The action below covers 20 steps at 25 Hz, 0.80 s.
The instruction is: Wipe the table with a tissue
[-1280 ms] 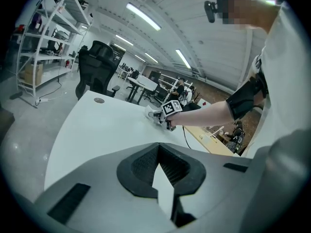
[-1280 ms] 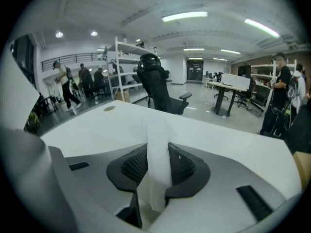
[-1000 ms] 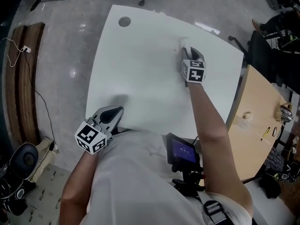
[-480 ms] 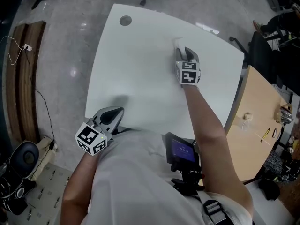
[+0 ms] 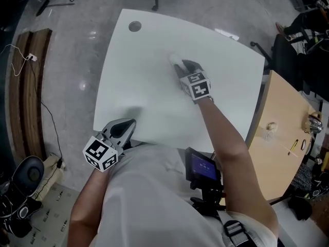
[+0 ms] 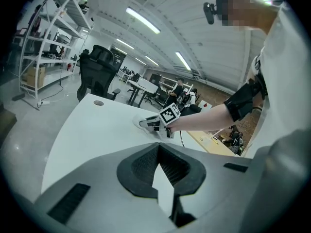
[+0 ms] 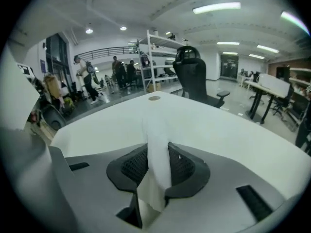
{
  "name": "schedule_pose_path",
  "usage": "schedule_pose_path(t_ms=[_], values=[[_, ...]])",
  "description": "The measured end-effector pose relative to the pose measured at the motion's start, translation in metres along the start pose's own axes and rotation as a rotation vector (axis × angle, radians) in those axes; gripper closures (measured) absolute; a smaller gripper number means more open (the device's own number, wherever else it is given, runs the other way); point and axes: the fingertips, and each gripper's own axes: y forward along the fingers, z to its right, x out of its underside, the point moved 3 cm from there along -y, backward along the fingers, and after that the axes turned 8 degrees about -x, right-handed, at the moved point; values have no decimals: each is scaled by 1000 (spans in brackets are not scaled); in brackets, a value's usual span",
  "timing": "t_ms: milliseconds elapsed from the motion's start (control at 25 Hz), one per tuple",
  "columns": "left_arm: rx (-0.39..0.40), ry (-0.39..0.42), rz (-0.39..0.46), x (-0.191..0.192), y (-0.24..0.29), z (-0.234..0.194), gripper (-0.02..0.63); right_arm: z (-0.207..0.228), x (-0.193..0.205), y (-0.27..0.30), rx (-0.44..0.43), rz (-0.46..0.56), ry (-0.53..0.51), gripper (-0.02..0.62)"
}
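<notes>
The fingers of the right gripper [image 5: 178, 66] are pinched on the tissue [image 7: 156, 149], which lies on the surface [image 5: 144, 91] well apart from the round cap [image 5: 134, 26], on the person's side of it. Steep pressure or a loose pinch could tear it or pull it free. The left gripper [image 5: 127, 123], farther still from the cap, has its fingers slightly apart and empty.

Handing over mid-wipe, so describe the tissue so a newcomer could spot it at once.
On the white table, follow the outstretched arm to the right gripper. The tissue is the soft white strip pinched between its jaws; the only other mark is a round grey cap at the far corner.
</notes>
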Motion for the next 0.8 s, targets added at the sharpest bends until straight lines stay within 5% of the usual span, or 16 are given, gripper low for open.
schedule_pose_path(t_ms=[120,320,520,800], values=[[0,11,2,1,2,6,600,-26,-6,-7,-187,6,15,492],[25,29,4,0,9,14,600,-52,-21,-44,-300,136,110,491],[103,79,-31,5,18,30,600,-74,-8,-87,-336,193,167,491],[178,130,-11,4,24,43,600,-100,32,-145,-268,270,248,492]])
